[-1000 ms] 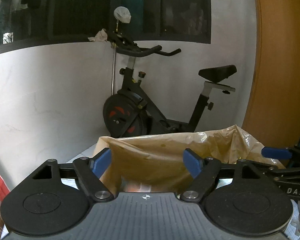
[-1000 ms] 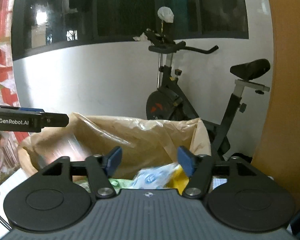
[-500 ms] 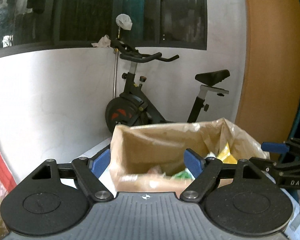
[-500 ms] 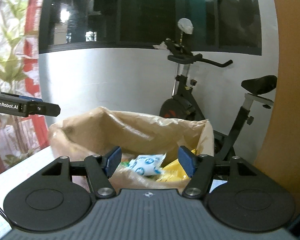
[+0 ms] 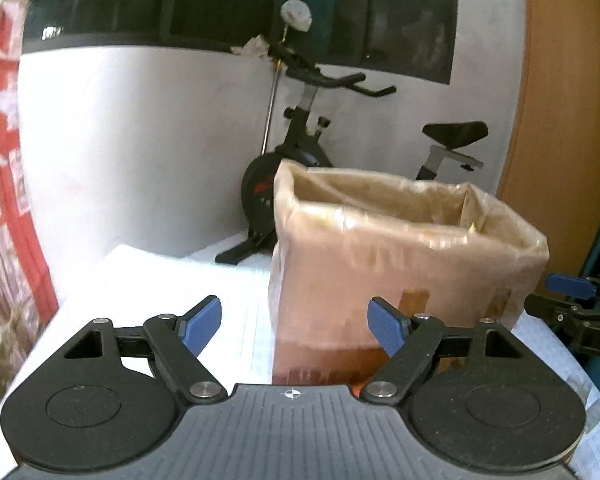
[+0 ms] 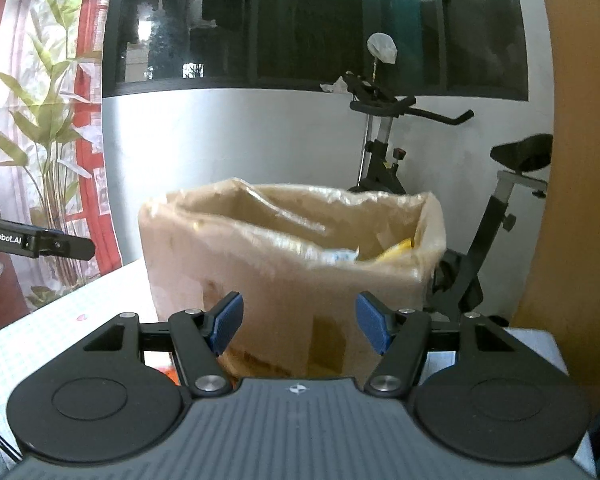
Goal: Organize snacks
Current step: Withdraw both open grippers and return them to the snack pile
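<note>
A tan cardboard box [image 5: 400, 264] lined with clear plastic stands on the white table [image 5: 160, 288]. In the right wrist view the same box [image 6: 292, 276] shows snack packets [image 6: 396, 250], yellow and white-blue, just above its rim at the right. My left gripper [image 5: 294, 326] is open and empty, a short way in front of the box's left front corner. My right gripper [image 6: 299, 326] is also open and empty, facing the box's front wall. Each gripper shows in the other's view: the right one [image 5: 572, 300] at the right edge, the left one [image 6: 40, 240] at the left edge.
An exercise bike [image 5: 312, 152] stands against the white wall behind the table, under a dark window. A red patterned curtain [image 6: 52, 128] hangs at the left and an orange wooden panel [image 6: 572, 200] at the right. Something orange [image 6: 168, 372] lies low beside the box.
Both grippers have drawn back and sunk from above the box's opening to in front of it; the box now shows its outer walls. Both jaws keep their width.
</note>
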The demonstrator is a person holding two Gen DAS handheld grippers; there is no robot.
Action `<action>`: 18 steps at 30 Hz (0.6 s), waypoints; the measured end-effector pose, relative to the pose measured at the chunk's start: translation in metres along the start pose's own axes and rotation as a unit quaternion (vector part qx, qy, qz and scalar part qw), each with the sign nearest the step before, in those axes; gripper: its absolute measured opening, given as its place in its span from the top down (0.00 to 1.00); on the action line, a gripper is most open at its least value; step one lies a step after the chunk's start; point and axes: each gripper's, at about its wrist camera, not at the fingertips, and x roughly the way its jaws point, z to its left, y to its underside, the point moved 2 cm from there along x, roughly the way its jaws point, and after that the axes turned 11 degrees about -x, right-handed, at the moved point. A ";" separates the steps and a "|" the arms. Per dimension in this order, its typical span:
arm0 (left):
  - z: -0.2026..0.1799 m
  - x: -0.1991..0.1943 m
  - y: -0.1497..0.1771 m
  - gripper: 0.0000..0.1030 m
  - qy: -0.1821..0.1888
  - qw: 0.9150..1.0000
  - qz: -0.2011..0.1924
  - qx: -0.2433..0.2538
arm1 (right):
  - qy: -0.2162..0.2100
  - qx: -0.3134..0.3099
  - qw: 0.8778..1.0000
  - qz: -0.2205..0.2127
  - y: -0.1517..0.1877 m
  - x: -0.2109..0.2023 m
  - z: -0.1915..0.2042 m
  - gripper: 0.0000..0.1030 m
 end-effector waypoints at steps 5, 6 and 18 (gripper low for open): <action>0.004 0.001 0.025 0.20 -0.010 1.000 0.016 -0.015 | 0.008 0.003 1.000 0.016 0.029 -0.005 0.001 0.36; 0.004 0.002 0.030 0.20 -0.012 1.000 0.020 -0.017 | 0.010 0.003 1.000 0.020 0.035 -0.006 0.001 0.36; 0.002 0.017 0.081 0.21 -0.015 0.997 0.074 -0.015 | -0.017 -0.011 0.997 0.077 0.095 -0.001 0.021 0.36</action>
